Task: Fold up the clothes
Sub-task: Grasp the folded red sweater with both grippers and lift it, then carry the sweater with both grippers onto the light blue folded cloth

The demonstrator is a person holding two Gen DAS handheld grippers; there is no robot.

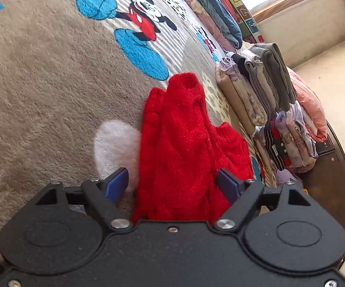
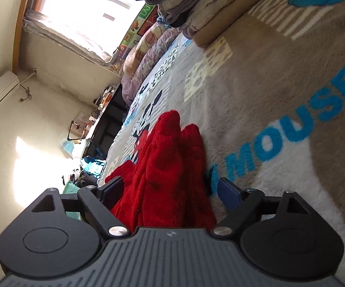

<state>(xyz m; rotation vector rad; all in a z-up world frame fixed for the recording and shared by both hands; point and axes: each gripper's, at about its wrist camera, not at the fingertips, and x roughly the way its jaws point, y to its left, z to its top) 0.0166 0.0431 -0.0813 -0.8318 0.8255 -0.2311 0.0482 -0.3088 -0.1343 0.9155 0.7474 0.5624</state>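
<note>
A red knitted sweater (image 1: 182, 143) lies bunched on a beige Mickey Mouse blanket (image 1: 41, 83). My left gripper (image 1: 173, 181) is open, its blue pads (image 1: 117, 181) standing either side of the sweater's near end. In the right wrist view the same sweater (image 2: 167, 172) runs away from me across the blanket (image 2: 280, 83). My right gripper (image 2: 170, 191) is open too, with the sweater's near end between its blue pads (image 2: 230, 191). Whether either gripper touches the knit I cannot tell.
A stack of folded clothes (image 1: 263, 91) stands right of the sweater, also at the top of the right wrist view (image 2: 203, 7). More bedding (image 1: 218, 12) lies beyond. The bed's dark wooden edge (image 1: 340, 167) runs on the right. A window (image 2: 88, 7) and wall are behind.
</note>
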